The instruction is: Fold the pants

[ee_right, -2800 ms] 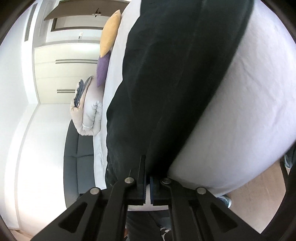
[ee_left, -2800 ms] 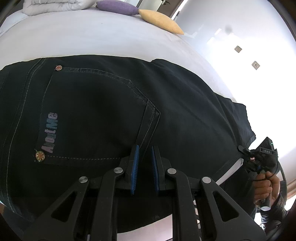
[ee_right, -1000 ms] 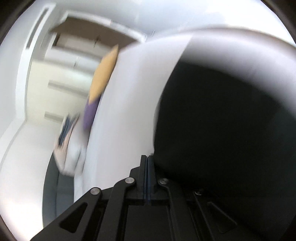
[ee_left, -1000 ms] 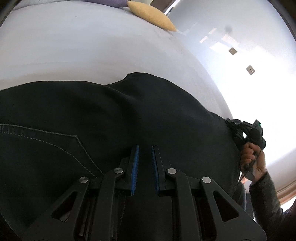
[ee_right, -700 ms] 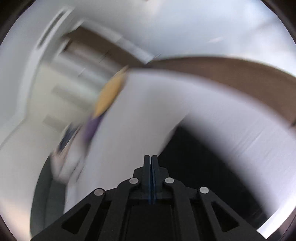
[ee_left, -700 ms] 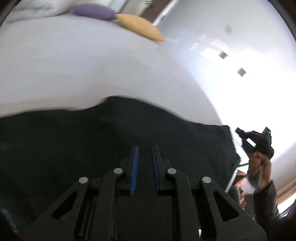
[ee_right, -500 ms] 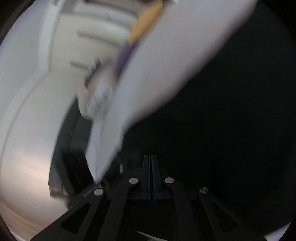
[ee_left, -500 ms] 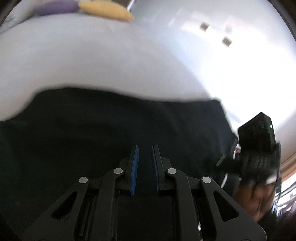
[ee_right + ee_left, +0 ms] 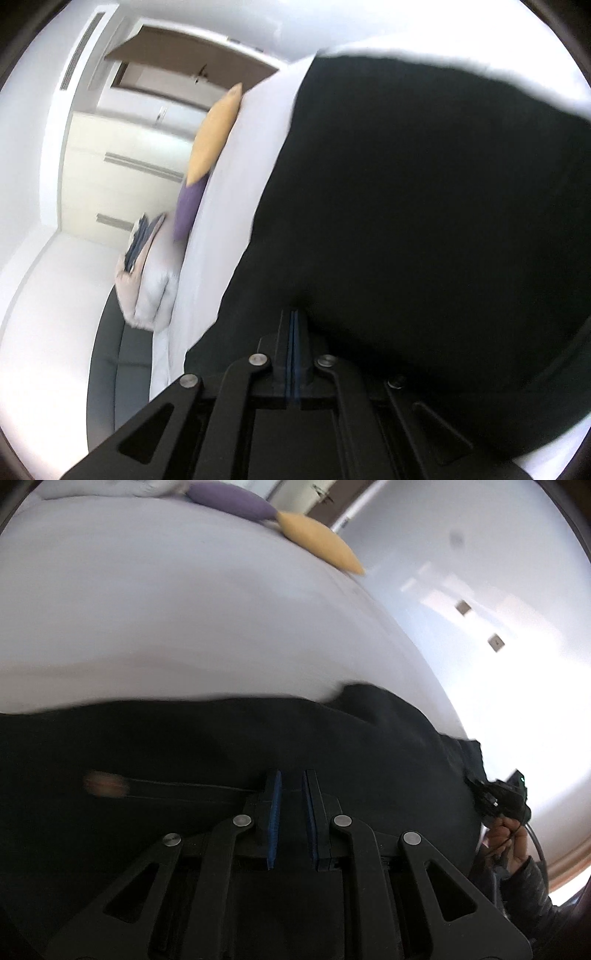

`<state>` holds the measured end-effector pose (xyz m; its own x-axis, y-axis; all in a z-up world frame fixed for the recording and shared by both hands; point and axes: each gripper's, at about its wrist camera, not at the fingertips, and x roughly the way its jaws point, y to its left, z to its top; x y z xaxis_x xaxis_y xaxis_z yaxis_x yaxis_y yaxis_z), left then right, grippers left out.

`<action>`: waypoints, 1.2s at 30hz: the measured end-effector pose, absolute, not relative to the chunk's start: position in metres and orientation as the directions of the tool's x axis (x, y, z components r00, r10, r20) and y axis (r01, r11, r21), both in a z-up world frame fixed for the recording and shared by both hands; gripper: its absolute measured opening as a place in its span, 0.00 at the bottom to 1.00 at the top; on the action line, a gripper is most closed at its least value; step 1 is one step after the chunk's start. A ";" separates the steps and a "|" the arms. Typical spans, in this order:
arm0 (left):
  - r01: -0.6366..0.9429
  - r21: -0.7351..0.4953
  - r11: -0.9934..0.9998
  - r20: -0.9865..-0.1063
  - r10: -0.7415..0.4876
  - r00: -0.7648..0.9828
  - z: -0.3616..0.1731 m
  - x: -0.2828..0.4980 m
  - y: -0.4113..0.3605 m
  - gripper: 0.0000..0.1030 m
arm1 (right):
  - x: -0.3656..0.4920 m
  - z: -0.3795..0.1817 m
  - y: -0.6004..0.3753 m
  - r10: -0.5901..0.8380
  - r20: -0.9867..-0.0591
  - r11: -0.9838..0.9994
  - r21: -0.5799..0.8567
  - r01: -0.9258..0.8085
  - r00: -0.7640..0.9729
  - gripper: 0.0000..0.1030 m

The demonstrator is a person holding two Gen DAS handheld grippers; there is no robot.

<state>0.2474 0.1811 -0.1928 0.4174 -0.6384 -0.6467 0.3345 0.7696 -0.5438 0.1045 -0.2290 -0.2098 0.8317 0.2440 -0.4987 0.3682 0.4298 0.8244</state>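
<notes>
Compared with 0.5 s ago, the left wrist view is showing more white bed (image 9: 177,627) above the dark pants (image 9: 332,746), and a blurred orange rivet (image 9: 105,783) on a stitched seam is now showing at the left. The right gripper (image 9: 480,794) is sitting farther away at the pants' right edge than it was then.

The left gripper (image 9: 291,794) is hovering low over the pants with its 2 blue pads (image 9: 274,812) a narrow gap apart; whether fabric is lying between them is not clear. Only this view is showing the person's right hand (image 9: 508,840) on the other tool's handle.

The right wrist view is showing the right gripper (image 9: 293,332) with its pads pressed together at the pants (image 9: 424,221) edge; whether it is pinching fabric cannot be told. This view alone is showing the folded bedding (image 9: 147,280) and cabinet doors (image 9: 122,166) beyond the yellow pillow (image 9: 214,136) and purple pillow (image 9: 188,210).
</notes>
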 end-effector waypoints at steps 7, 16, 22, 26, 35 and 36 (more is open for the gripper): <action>0.192 -0.405 0.894 -0.644 -0.428 0.634 -0.159 0.234 0.240 0.13 | 0.064 -0.191 -0.263 0.067 -0.524 0.368 0.804 0.467 0.849 0.00; 0.268 -0.209 0.940 -0.655 -0.339 0.676 -0.138 0.172 0.153 0.13 | 0.100 -0.160 -0.176 0.354 -0.502 0.552 0.793 0.257 0.789 0.04; 0.229 -0.202 0.952 -0.745 -0.301 0.595 -0.165 0.197 0.160 0.13 | 0.155 -0.179 -0.079 0.559 -0.560 0.610 0.777 0.155 0.612 0.04; 0.284 -0.227 0.932 -0.739 -0.355 0.573 -0.155 0.199 0.178 0.13 | 0.160 -0.172 -0.052 0.607 -0.575 0.647 0.759 0.079 0.548 0.04; 0.272 -0.285 0.919 -0.805 -0.384 0.453 -0.178 0.238 0.194 0.12 | 0.174 -0.187 -0.047 0.588 -0.614 0.664 0.738 0.119 0.527 0.02; 0.274 -0.270 0.923 -0.810 -0.372 0.453 -0.179 0.243 0.192 0.12 | 0.168 -0.186 -0.049 0.584 -0.615 0.666 0.736 0.120 0.530 0.02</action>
